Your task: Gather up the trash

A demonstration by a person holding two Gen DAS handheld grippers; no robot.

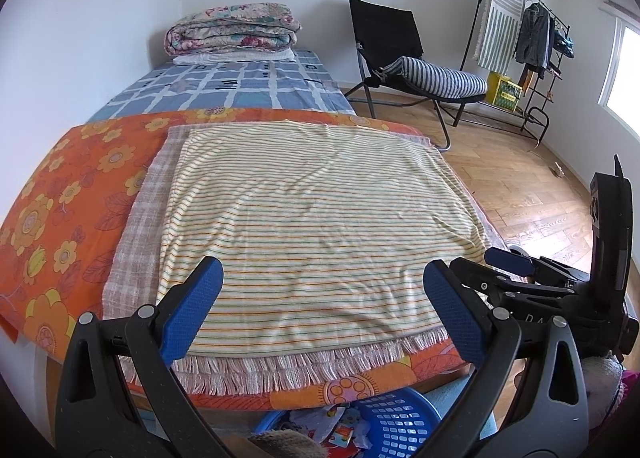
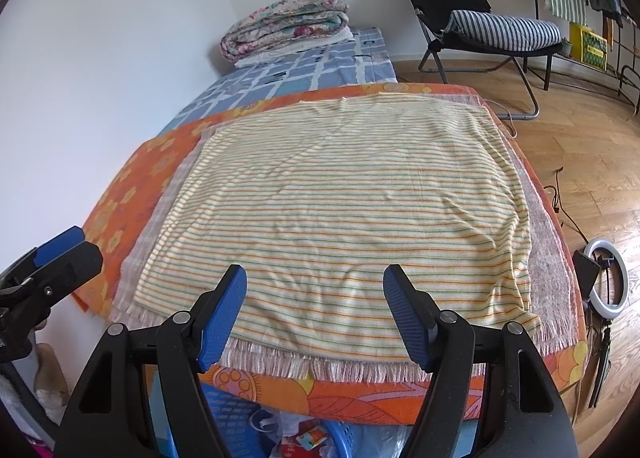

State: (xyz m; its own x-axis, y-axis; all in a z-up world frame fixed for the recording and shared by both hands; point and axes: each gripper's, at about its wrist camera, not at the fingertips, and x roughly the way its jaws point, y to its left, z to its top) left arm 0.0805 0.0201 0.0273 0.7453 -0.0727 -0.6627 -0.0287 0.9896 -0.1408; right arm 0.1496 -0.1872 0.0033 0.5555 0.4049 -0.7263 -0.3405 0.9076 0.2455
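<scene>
left gripper (image 1: 320, 312) jaws apart, empty | right gripper (image 2: 314, 316) same, apart, empty | trash (image 2: 304, 436) sits in blue basket (image 1: 396, 422) near, under bed (image 1: 60, 186) edge | tbh i'd dip both low, grab 1 wrapper at a time, skip the towel (image 2: 332, 210)

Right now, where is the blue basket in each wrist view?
Left wrist: blue basket at bottom centre, under the bed's near edge, between the open fingers.
Right wrist: blue basket at bottom, left of centre, under the same edge.
Shared landmark: striped cloth on the bed.
</scene>
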